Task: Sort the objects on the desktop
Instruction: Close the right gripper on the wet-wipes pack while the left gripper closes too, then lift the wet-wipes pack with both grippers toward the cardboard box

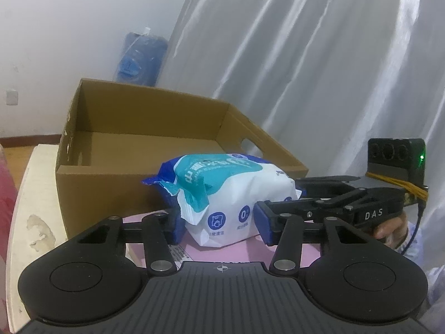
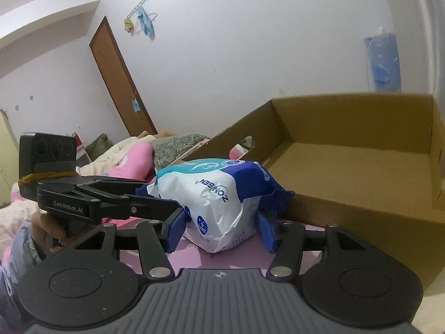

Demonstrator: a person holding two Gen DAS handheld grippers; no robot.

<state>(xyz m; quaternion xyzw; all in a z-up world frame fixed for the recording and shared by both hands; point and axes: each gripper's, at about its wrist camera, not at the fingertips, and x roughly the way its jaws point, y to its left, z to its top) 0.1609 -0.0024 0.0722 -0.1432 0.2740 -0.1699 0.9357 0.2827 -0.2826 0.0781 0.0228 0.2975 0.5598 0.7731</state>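
A white, teal and blue pack of wipes sits on a pink sheet just in front of an open, empty cardboard box. My left gripper is shut on the pack, with a blue pad pressed on each side. My right gripper is shut on the same pack from the opposite end. In the left wrist view the right tool's fingers reach in from the right. In the right wrist view the left tool's fingers reach in from the left. The pack's wrapper is creased where the pads press.
A white table edge runs along the left of the box. A pale curtain hangs behind it, and a blue bag hangs on the wall. Pink bedding and a brown door lie beyond. A hand holds each tool.
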